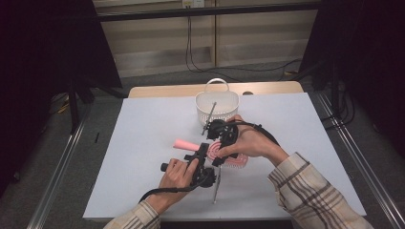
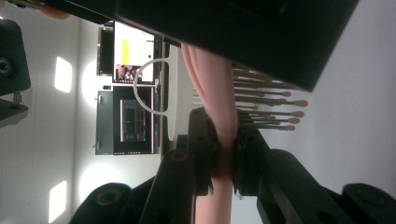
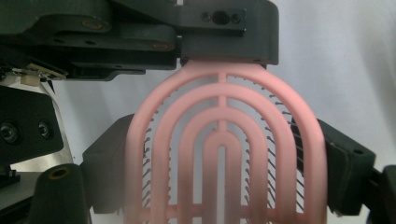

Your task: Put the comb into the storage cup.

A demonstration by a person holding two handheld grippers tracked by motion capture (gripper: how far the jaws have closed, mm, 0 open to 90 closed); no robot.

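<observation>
Table (image 1: 143,143), white-topped, carrying a white basket (image 1: 217,106) at 12 o'clock from the working area. Well clear of the basket, at table centre: pink hairbrush (image 1: 229,155), vented, with arched ribs and thin pins tipped in small balls.

Brush (image 3: 224,140) held at both ends, off the tabletop as far as can be judged. Head clamped across its width by the right gripper (image 1: 220,143), pads bearing on the outer ribs at 3 and 9 o'clock in the right gripper view; jaws spread wide by the width of the head. Left gripper (image 1: 200,157) clenched hard on the crown of the head; in the left gripper view, pads pinching the thin pink edge (image 2: 224,140) with almost no gap. Handle (image 1: 184,144) projecting free toward 10 o'clock.

Judged light and fairly stiff: hollow plastic frame, smooth and liable to slip. Pins (image 2: 275,112) judged springy and easily bent; not a gripping surface. Best holds judged: solid outer rib or handle. Thin crown edge judged a poor purchase, prone to twisting.
</observation>
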